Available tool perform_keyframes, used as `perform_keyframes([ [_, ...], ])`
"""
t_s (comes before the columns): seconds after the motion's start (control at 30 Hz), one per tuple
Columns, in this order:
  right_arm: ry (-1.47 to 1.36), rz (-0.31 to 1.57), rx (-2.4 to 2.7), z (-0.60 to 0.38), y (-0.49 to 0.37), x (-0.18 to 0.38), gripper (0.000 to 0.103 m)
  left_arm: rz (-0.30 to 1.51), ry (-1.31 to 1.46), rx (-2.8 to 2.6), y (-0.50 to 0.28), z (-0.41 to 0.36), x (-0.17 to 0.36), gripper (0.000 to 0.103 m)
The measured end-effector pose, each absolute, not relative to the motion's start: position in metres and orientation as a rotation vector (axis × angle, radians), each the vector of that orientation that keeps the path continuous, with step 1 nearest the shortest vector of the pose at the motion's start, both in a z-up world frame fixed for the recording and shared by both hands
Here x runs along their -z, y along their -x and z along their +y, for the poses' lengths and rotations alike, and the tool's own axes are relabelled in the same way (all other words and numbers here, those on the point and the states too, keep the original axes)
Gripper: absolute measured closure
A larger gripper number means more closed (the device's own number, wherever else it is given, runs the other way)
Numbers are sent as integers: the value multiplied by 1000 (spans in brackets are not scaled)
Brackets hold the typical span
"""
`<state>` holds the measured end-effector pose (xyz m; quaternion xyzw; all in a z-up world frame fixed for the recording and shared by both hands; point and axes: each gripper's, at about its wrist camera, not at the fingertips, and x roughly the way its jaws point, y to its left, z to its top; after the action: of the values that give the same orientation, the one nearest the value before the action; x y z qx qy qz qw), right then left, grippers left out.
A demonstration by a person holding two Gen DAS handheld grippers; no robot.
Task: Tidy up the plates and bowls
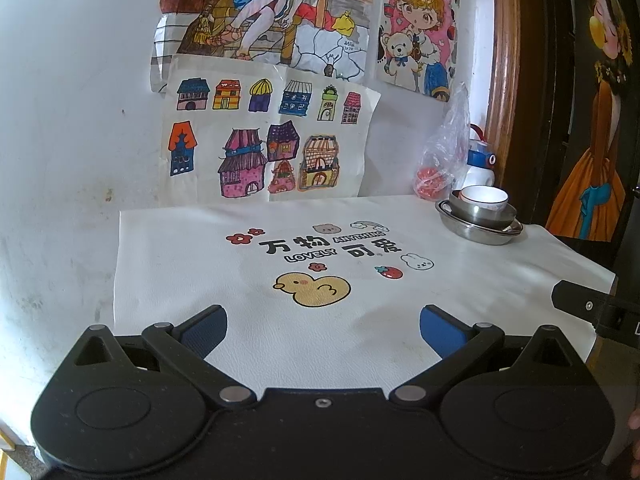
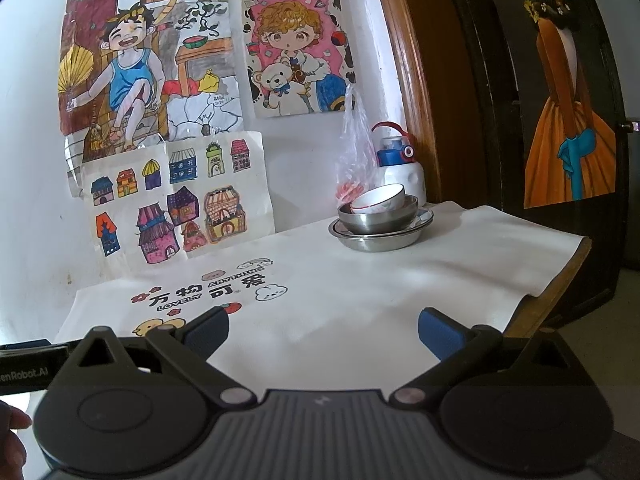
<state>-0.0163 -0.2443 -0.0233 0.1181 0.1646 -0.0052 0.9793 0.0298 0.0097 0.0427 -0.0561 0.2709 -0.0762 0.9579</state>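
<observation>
Both grippers idle over the mat; dishes nested at the far right corner.

Left gripper (image 1: 323,330) and right gripper (image 2: 323,330): jaws spread wide, holding nothing. Beyond, white bowl (image 2: 378,200) sits tilted in steel bowl (image 2: 376,222), on steel plates (image 2: 380,240), stacked, presumably to save space.

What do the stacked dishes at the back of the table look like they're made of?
Wide bottom dish and the bowl in it: likely stainless steel, grey with mirror-like glints. Small top bowl: probably glazed ceramic, glossy white with a red rim line.
</observation>
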Motion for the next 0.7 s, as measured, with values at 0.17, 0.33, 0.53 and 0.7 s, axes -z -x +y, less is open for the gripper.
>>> perform_keyframes([
  [0.17, -240, 329, 12, -244, 17, 23, 0, 549, 115, 155, -29, 10, -43, 1],
  [0.33, -239, 331, 10, -242, 19, 23, 0, 548, 114, 155, -29, 10, -43, 1],
  [0.53, -240, 331, 9, -242, 19, 24, 0, 549, 114, 154, -29, 10, -43, 1],
  [0.7, -240, 334, 7, -241, 19, 23, 0, 548, 113, 155, -29, 10, -43, 1],
])
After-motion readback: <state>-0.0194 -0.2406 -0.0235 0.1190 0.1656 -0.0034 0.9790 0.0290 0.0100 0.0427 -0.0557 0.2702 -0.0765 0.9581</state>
